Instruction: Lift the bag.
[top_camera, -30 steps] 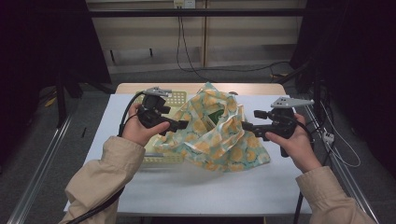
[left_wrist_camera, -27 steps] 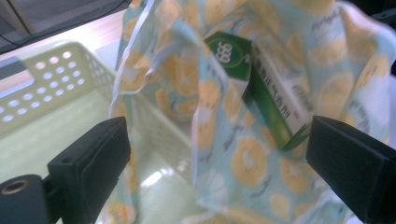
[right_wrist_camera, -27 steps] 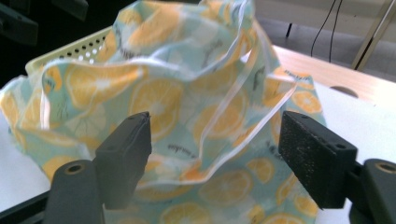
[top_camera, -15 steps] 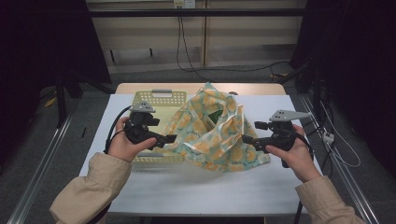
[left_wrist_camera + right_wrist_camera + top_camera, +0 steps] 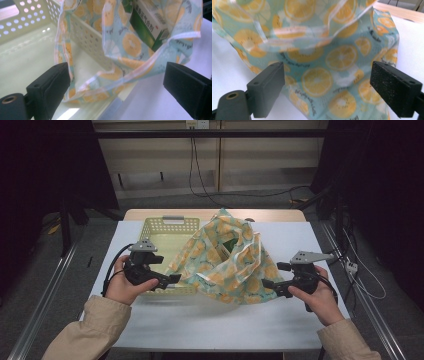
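A teal cloth bag [image 5: 225, 265] printed with orange slices slumps on the white table [image 5: 210, 320], its left side draped over the right wall of a pale yellow basket [image 5: 162, 235]. A green box [image 5: 147, 22] sits inside the bag's mouth. My left gripper [image 5: 172, 280] is at the bag's left edge, open, with the bag's hem [image 5: 112, 82] lying loose between the jaws [image 5: 116, 75]. My right gripper [image 5: 267, 285] is at the bag's right foot. Its jaws have just been opening and stand wide [image 5: 327, 72], with the bag's cloth [image 5: 317, 80] in front of them, not pinched.
The perforated basket wall [image 5: 85, 32] stands just behind the bag's hem. The wooden far edge of the table [image 5: 280, 214] runs behind the bag. Cables lie on the floor beyond it, and metal rails [image 5: 45, 295] flank the table.
Both hands have come down and moved apart. The bag, earlier held up between the grippers, has sunk onto the table and basket. The basket's left half has come into view.
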A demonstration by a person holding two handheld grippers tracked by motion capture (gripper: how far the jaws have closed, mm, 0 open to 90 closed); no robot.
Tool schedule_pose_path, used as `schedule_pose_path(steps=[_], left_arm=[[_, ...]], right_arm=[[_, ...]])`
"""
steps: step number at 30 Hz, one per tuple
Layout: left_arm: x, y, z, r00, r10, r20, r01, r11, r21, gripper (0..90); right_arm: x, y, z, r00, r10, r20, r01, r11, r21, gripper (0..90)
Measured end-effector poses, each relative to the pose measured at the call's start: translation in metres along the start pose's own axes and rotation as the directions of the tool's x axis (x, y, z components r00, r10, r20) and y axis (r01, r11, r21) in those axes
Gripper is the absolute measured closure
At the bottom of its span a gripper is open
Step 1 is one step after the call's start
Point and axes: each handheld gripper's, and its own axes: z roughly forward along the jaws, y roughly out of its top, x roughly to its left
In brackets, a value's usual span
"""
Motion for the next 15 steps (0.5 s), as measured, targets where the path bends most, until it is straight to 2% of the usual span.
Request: schedule_pose_path(steps=[8,9,11,15], left_arm=[[0.002,-0.016,-0.006,0.9998,-0.021,-0.001,0.021,0.9998,-0.008,7.0],[0.003,-0.018,-0.007,0.9998,-0.020,0.003,0.019,0.9998,0.003,7.0],[0.003,-0.020,-0.009,0.9998,-0.009,-0.020,0.010,0.9999,0.006,7.0],[0.003,-0.025,-0.016,0.9995,-0.009,-0.030,0.008,0.9999,-0.006,7.1]], right_arm=[[0.002,-0.015,-0.002,1.0000,0.003,0.008,-0.003,1.000,0.013,13.0],[0.002,-0.016,-0.001,0.9999,0.002,0.010,-0.002,1.000,0.014,13.0],[0.002,-0.019,-0.001,1.0000,0.007,0.005,-0.007,1.000,0.018,12.6],[0.003,-0.023,-0.002,0.9999,0.002,0.016,-0.003,1.000,0.020,12.4]])
